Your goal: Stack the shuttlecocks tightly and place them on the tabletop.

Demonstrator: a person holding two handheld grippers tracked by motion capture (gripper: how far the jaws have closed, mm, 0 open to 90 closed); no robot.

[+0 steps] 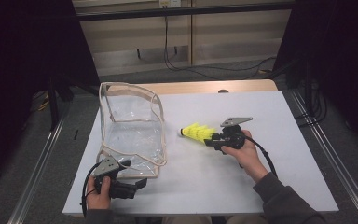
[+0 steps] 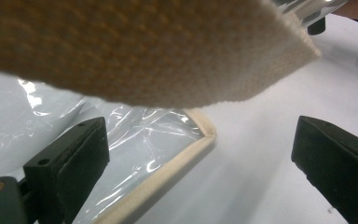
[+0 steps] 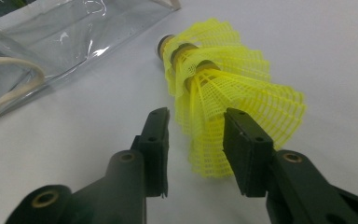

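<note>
Just on the near right of the clear bag [image 1: 131, 128], I have my right gripper [image 1: 210, 140] lined up behind the yellow shuttlecocks [image 1: 196, 132], a nested stack lying on its side on the white table [image 1: 270, 186]. In the right gripper view the jaws stand part-way apart, one on either side of the rearmost skirt [image 3: 242, 107], and I can see a gap beside the left pad, so I read nothing as pinched; the stack rests on the table. What matters for my next move is the stack's long axis: it runs straight away from this gripper, skirts towards me and cork tips [image 3: 164, 44] pointing on towards the bag, so the jaws straddle it across its width and a squeeze would catch the soft mesh. This hand is plainly the nearer one. At the bag's near corner, my left gripper [image 1: 137, 184] lies low with its jaws spread wide and nothing between them; in the left gripper view the bag's woven strap [image 2: 144, 51] hangs above and the cream piping [image 2: 168, 182] runs between the pads, untouched. Beyond the shuttlecocks, the bag stands with its open mouth upward, so I judge the stack must be lifted over the rim.
</note>
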